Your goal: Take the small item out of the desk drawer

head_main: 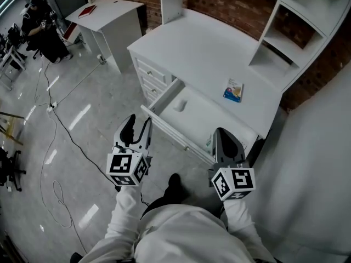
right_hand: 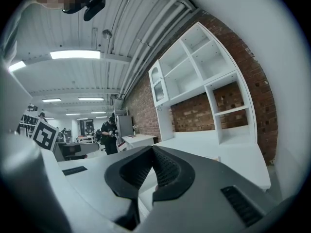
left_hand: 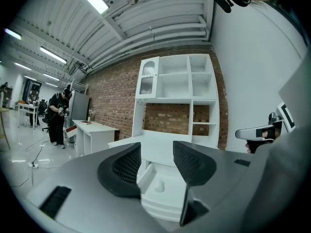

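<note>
The left gripper (head_main: 137, 129) is hovering in front of the open drawer (head_main: 174, 134) of the white desk (head_main: 203, 53). Its two jaws are standing spread apart with nothing pinched between them. In the left gripper view the gap is framing the drawer and the small white item (left_hand: 159, 186), which the pads are not touching. That small item (head_main: 180, 106) is lying on the drawer floor toward the drawer's left end, at about 1 o'clock from the left gripper in the head view and apart from it. The right gripper (head_main: 220, 132) is hanging over the drawer's right end, at 3 o'clock from the left one. Its jaws are pressing together at the tips and are gripping nothing. A small colourful booklet (head_main: 233, 90) is lying flat on the desktop at 12 o'clock from the right gripper. A white shelf unit (head_main: 296, 32) is standing on the back of the desk against a brick wall (head_main: 230, 1). At 11 o'clock in the head view a second white table (head_main: 112, 15) is carrying a red book (head_main: 86, 11). A person in dark clothes (head_main: 41, 29) is standing beyond it, and a black cable (head_main: 60, 130) is trailing across the floor.
</note>
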Motion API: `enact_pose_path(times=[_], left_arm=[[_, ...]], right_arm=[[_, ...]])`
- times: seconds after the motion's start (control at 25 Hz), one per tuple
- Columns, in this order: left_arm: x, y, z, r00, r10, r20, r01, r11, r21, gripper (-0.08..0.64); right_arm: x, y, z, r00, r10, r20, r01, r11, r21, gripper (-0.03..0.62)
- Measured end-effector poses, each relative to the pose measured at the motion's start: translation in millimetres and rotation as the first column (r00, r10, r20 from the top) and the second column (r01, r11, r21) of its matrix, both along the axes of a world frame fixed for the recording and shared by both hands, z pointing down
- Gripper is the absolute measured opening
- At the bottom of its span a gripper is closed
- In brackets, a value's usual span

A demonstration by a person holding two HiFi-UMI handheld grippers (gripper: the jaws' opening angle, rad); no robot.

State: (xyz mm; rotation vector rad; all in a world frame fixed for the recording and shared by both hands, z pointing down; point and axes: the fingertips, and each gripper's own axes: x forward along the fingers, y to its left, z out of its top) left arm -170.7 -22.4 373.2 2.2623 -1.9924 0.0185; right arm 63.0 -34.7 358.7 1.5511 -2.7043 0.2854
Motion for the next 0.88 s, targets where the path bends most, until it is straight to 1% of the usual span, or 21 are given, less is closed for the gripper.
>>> enact_pose_path(times=[0.28, 0.44, 0.88], left_arm=[[-21, -46, -6, 1.000, 0.011, 0.004, -0.011, 1.000, 0.014, 0.215], [-29, -64, -7, 1.000, 0.019, 0.018, -0.019, 1.000, 0.024, 0.222], [-33, -91, -4, 0.998, 0.061, 0.015, -0.061, 0.998, 0.008, 0.239]], right_arm=[[-19, -41, -5, 1.000, 0.021, -0.002, -0.021, 1.000, 0.009, 0.028], [-26, -58, -9, 0.999, 0.038, 0.000, -0.038, 0.999, 0.022, 0.028], [-39, -76, -17, 0.998, 0.066, -0.011, -0.066, 0.997, 0.033, 0.028]])
